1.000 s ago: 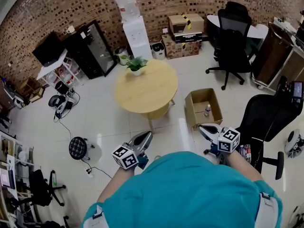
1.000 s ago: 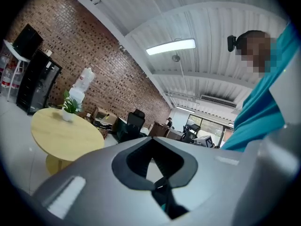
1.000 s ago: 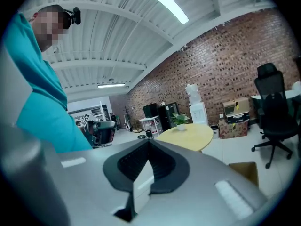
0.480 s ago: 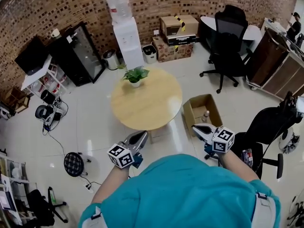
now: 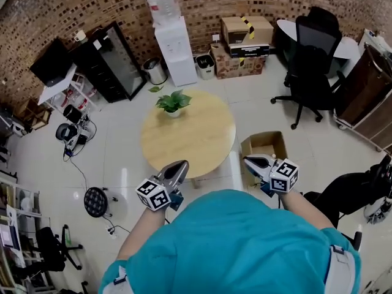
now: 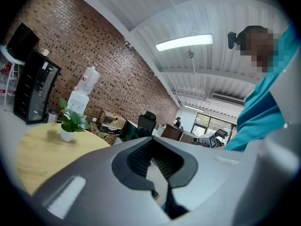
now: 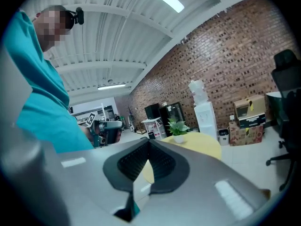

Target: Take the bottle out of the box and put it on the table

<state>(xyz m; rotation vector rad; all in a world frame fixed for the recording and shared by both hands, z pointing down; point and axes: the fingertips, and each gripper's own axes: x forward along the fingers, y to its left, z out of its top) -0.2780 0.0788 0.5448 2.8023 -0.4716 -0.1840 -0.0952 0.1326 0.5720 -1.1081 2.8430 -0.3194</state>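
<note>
- Left gripper: jaws closed with nothing between them, held level at the near edge of the round wooden table.
- Right gripper: jaws also closed and empty, at the near-left corner of the open cardboard box.
- The box sits on the floor just right of the table.
- The bottle can't be made out. It is probably low inside the box, behind the right gripper.
- A potted plant stands on the far side of the table.
- The bottle is likely light, smooth plastic that tips easily. Best pinched around the body below the cap, and the jaws must open first.
</note>
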